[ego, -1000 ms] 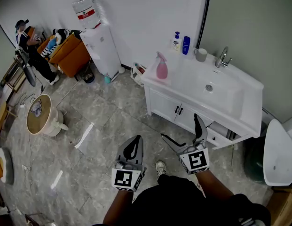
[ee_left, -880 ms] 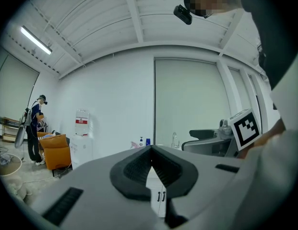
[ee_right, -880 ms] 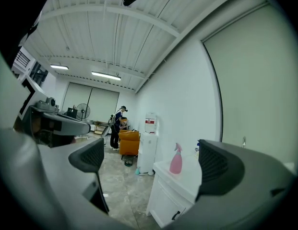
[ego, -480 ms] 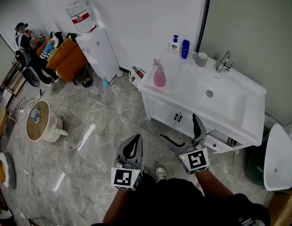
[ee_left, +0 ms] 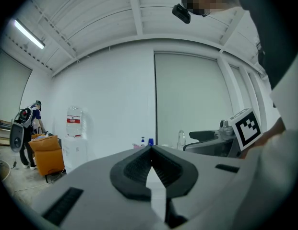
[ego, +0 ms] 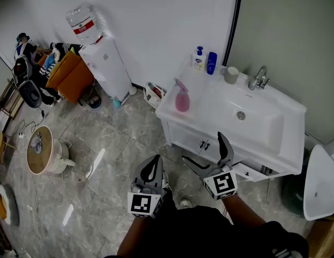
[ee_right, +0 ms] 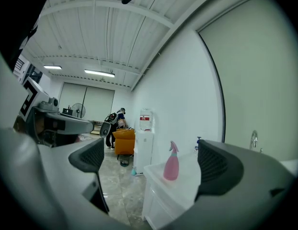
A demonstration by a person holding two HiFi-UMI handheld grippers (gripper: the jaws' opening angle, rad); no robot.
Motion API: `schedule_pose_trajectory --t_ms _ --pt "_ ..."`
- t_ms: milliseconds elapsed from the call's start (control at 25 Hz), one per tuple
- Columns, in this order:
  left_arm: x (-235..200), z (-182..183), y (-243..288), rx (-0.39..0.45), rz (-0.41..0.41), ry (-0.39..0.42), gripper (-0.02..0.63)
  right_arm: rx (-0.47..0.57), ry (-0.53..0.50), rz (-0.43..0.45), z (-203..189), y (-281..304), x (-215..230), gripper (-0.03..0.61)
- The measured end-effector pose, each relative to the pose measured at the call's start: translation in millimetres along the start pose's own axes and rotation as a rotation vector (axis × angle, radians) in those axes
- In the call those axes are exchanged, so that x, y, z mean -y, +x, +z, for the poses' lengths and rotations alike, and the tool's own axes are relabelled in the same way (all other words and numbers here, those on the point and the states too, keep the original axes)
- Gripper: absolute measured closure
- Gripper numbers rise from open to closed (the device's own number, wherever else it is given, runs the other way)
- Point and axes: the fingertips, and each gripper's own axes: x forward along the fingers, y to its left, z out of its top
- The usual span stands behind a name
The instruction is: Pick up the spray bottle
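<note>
A room with a grey stone-patterned floor (ego: 118, 144) is seen from above. A white vanity worktop (ego: 210, 98) with a sunken basin (ego: 253, 117) is set against the wall. The pink spray bottle (ego: 182, 97) is stood upright at the worktop's left end, near the front left corner, with nothing touching it. Along the rear edge a white pump bottle (ego: 198, 58) and a blue bottle (ego: 211, 63) are placed side by side. A grey cup (ego: 230, 74) and a tap (ego: 258, 78) are found further to the right.

Two hand-held grippers are held low in front of the person, short of the worktop's front edge. The left gripper (ego: 154, 164) is seen with its jaws pressed together — nothing is caught between them. The right gripper (ego: 203, 148) is held with its jaws spread wide, and nothing is gripped. In the right gripper view the bottle is framed in the gap between the jaws, but well apart from them.

Beyond the worktop's left end a water dispenser (ego: 105, 63) is stood against the wall. An orange sofa (ego: 67, 71) and a person (ego: 21, 50) are seen further left. A small round table (ego: 40, 149) is set on the floor nearby.
</note>
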Motion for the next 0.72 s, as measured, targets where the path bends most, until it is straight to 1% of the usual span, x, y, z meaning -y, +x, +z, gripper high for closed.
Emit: schedule_pose_trajectory --t_ms 240,400,520,720 --pt "-42.4 1.7 39.8 -0.012 -0.009 -0.004 0.618 0.005 -0.005 -0.018 2.3 57.9 15.2 -0.011" --pt "-71.3 8.4 62.8 -0.014 0.0 -0.016 0.618 -0.031 -0.021 -0.04 -0.6 94.4 21.8 -0.011" --pt "-96.6 16.8 81.5 -0.017 0.014 -0.024 0.618 -0.053 -0.004 -0.066 -2.0 120.7 28.5 -0.011" --pt "-124.1 10.2 110.4 -0.037 -0.024 -0.038 0.618 -0.094 0.002 -0.088 -9.1 158.8 36.9 -0.009"
